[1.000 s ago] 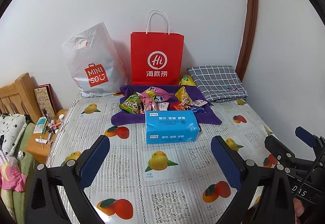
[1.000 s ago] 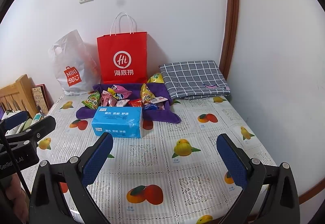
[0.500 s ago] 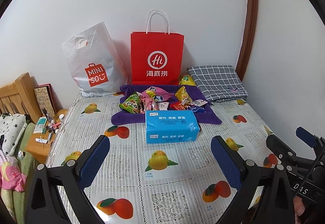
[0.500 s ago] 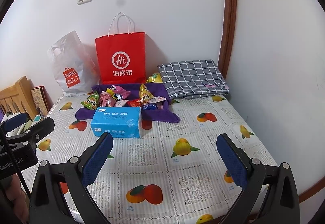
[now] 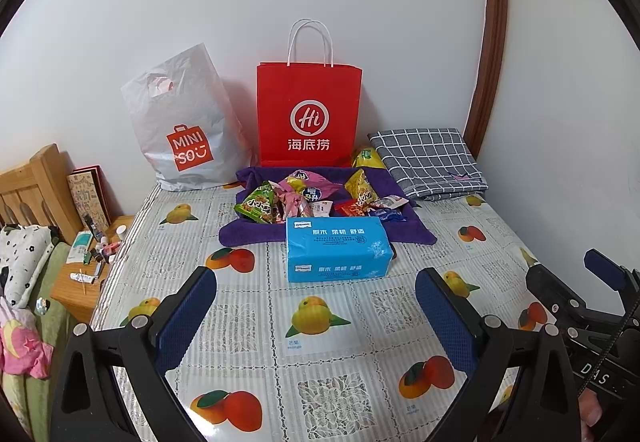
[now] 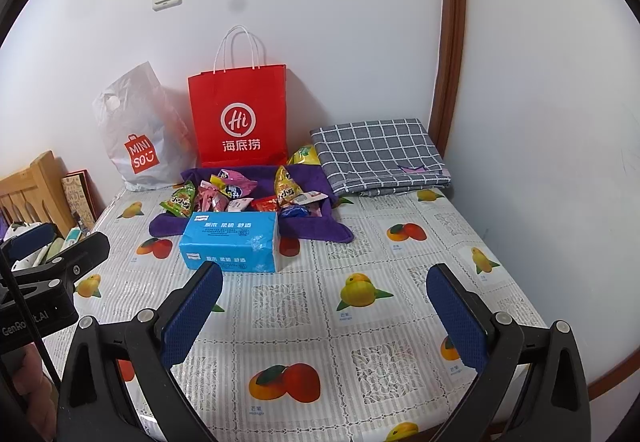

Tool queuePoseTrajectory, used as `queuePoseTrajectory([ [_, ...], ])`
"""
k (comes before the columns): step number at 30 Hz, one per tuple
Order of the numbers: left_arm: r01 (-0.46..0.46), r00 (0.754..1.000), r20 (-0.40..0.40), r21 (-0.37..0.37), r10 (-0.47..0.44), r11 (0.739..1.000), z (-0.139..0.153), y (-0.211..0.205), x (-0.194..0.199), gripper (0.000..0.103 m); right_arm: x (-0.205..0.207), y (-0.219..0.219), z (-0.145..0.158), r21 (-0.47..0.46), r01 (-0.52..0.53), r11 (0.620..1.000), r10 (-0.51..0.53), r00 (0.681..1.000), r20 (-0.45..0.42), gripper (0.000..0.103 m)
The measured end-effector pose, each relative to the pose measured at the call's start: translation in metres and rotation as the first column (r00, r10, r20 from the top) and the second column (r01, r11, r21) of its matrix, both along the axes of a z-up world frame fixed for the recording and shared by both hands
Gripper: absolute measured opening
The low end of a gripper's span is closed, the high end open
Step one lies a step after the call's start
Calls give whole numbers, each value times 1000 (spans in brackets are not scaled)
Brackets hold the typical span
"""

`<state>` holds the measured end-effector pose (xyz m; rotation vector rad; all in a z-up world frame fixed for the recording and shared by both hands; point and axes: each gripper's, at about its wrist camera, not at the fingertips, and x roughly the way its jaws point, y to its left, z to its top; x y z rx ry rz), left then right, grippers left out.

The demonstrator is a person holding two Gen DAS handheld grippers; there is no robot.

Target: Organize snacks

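Several snack packets (image 5: 308, 197) (image 6: 236, 193) lie in a pile on a purple towel (image 5: 248, 234) (image 6: 320, 228) at the far middle of the table. A green packet (image 5: 258, 205) is at the pile's left, a yellow one (image 5: 360, 187) at its right. My left gripper (image 5: 316, 302) is open and empty, above the near table. My right gripper (image 6: 324, 294) is open and empty, also near, to the right of the left one. Both are well short of the snacks.
A blue tissue pack (image 5: 336, 248) (image 6: 230, 242) lies right in front of the towel. A red paper bag (image 5: 308, 113) and a white MINISO bag (image 5: 184, 125) stand against the wall. A folded checked cloth (image 5: 428, 161) lies at the back right. A bedside shelf (image 5: 88, 262) is left.
The right wrist view has shifted slightly, the scene sliding left as the gripper turns a little. The left gripper has hardly moved. Both stay open.
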<state>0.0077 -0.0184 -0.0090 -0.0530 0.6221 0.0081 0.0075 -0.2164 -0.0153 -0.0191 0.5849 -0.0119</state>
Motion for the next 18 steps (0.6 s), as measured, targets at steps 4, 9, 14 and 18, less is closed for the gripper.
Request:
queuePoseTrajectory([
  [4,0,1000,0,0,0,1000,0,0,0,101,-1,1,1,-1,0,1000,0,1000,1,101],
  [9,-2,1000,1,-1,2,1000,-1,1,-1,101,-2,2,2,-2,-2,1000,2,1000,4,101],
  [14,-1,1000,0,-1,1,1000,0,1,-1,101,-2,2,2,-1,-3,1000,3,1000,5,101],
  [18,-7,1000,4,-4,7,1000,1,4,-3,101,-3,4,4,1,-7,1000,7,1000,7,101],
])
